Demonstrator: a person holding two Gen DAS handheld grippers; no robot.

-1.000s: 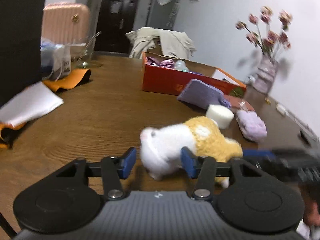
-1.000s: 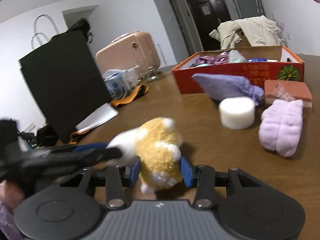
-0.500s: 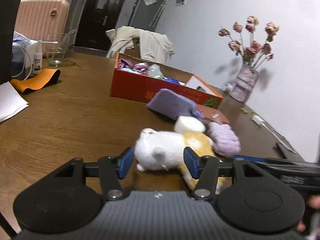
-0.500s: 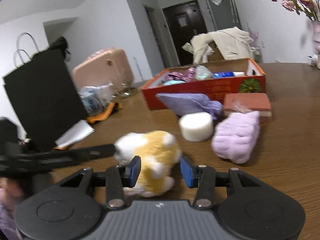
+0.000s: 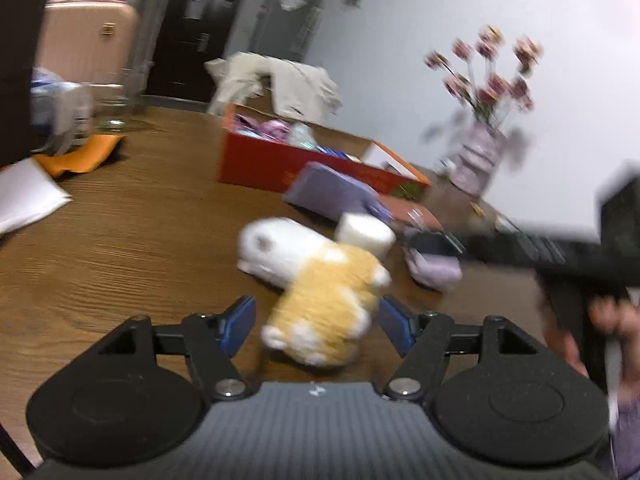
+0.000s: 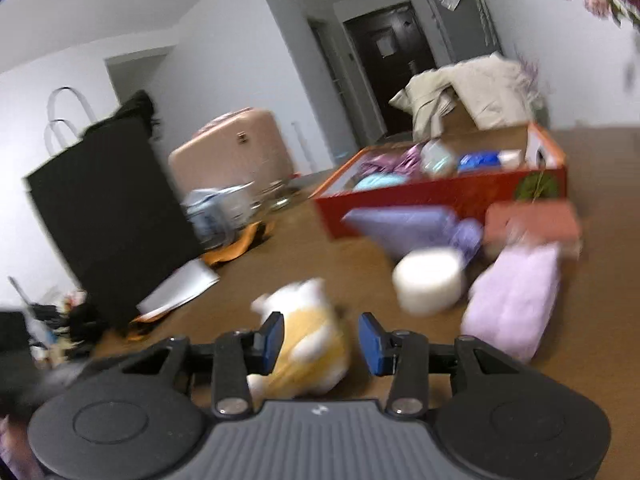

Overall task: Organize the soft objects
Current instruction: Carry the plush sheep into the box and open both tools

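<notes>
wooden table (image 5: 120,240): carries a red box (image 6: 440,196) of soft things at the far side and, nearer, a yellow-and-white plush toy (image 5: 320,300) lying on its side, long axis slanting from its white head down toward the left gripper (image 5: 316,320). the toy sits between both pairs of blue pads; the left gripper is spread wide and clear of it, the right gripper (image 6: 318,344) part-open with its left pad at the fur, contact lost in blur. writing: none readable.

A pink suitcase (image 6: 232,148) stands beyond the black bag (image 6: 104,216).
</notes>
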